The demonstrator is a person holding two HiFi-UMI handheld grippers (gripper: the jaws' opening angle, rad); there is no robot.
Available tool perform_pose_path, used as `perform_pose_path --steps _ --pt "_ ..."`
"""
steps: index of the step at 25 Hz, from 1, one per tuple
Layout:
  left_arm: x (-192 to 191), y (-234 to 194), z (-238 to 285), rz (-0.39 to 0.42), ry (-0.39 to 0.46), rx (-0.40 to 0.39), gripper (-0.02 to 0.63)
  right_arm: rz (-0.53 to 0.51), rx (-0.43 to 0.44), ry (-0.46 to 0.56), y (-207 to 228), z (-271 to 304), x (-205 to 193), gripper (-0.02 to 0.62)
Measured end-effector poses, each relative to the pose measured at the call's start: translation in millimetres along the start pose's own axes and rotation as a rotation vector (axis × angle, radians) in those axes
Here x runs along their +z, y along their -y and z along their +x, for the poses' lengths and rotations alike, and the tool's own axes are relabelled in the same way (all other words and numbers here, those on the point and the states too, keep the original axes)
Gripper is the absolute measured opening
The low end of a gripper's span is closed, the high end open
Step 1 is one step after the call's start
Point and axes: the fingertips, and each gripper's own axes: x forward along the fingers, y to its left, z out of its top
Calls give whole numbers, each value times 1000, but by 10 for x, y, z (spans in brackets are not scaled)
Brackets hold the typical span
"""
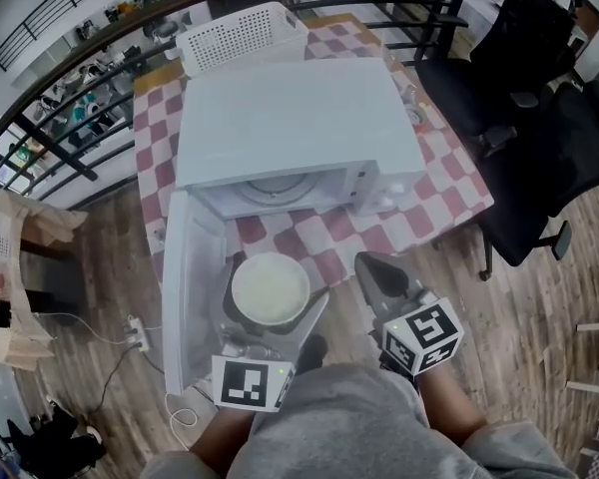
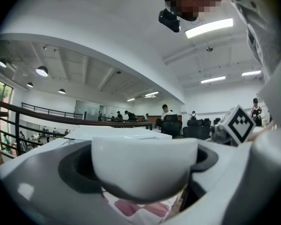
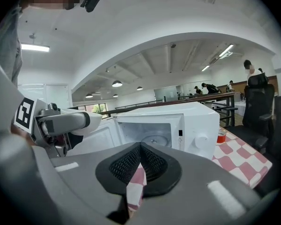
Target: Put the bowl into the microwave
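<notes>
Two claws are hovering in front of the open microwave (image 1: pixel 295 118). The left claw (image 2: pixel 144 170) is pinching the white bowl (image 1: pixel 270 287) by its sides, and the opening is lying straight ahead of it. The right claw (image 1: pixel 369 265) is pressed together, holding nothing, just beside the bowl.
</notes>
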Motion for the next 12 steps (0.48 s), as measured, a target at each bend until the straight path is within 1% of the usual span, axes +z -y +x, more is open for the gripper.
perform_pose_path --steps 3,6,8,12 --pt "-67 -104 135 -25 -26 -8 537 -3 3 -4 5 182 44 -5" --pt "-94 -234 253 -22 -8 -5 537 -9 2 -7 6 328 97 -5" --pt "-119 -304 319 -34 1 -7 537 -13 -2 -7 9 406 122 -5" --pt "-198 -418 382 -58 -16 0 537 -17 -4 -10 -17 513 140 -5"
